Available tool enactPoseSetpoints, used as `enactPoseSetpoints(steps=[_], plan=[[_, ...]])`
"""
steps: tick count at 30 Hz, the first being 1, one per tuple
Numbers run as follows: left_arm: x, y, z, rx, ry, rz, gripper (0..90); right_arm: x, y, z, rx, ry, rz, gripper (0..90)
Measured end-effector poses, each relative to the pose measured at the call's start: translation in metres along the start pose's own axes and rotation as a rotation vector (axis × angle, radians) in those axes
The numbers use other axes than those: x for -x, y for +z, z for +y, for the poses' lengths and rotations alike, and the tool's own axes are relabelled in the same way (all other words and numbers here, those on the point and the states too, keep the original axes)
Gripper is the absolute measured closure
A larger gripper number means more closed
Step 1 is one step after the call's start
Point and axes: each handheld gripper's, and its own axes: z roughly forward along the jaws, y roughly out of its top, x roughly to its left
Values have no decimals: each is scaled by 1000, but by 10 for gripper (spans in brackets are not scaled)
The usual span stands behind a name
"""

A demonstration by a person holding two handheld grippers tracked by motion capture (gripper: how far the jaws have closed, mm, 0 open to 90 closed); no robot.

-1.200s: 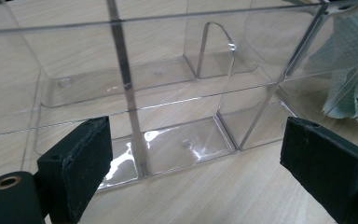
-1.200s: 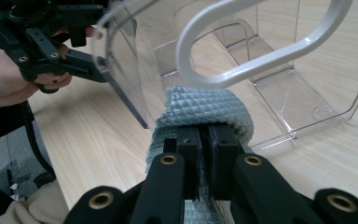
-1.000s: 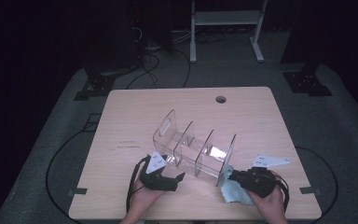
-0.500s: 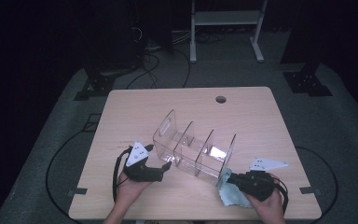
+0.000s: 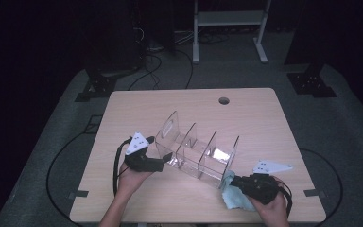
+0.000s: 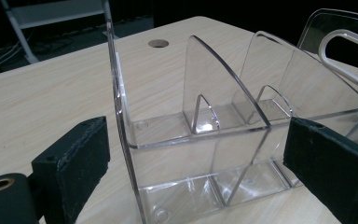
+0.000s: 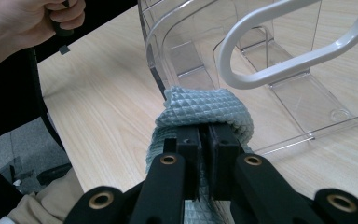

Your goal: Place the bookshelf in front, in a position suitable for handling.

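Observation:
A clear acrylic organizer [image 5: 198, 153] with several dividers lies mid-table, tilted toward its left end. My left gripper [image 5: 164, 159] is at that end and open. In the left gripper view the organizer [image 6: 200, 116] stands between the two black jaws of the left gripper [image 6: 200, 172], which are spread wide and apart from its walls. My right gripper [image 5: 235, 181] is at the organizer's near right corner, shut on a light blue cloth [image 5: 233, 195]. In the right gripper view the right gripper [image 7: 208, 137] pinches the folded waffle-textured cloth [image 7: 205, 109] right against the organizer [image 7: 279, 88].
The wooden table [image 5: 246, 118] has a cable hole [image 5: 224, 100] near its far edge. The front edge lies just behind both hands. The person's other hand [image 7: 32, 23] shows in the right gripper view. Beyond the table, cables and a white frame [image 5: 229, 19] sit on the floor.
My left gripper has moved left and slightly away from me, from the organizer's near side to its left end. The right gripper and the cloth have barely moved.

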Motion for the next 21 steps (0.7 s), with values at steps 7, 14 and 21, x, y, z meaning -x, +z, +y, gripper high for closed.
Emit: enactPoseSetpoints(steps=[7,14,21], plan=[[-6,8,-1,-25,-19,-79,69,-1,4,1,-14,-4,-3,850],[-2,4,-4,-26,-11,-99,75,3,2,2,-23,-4,-15,850],[5,6,-2,-35,24,-115,73,9,-9,-3,-40,4,-44,850]])
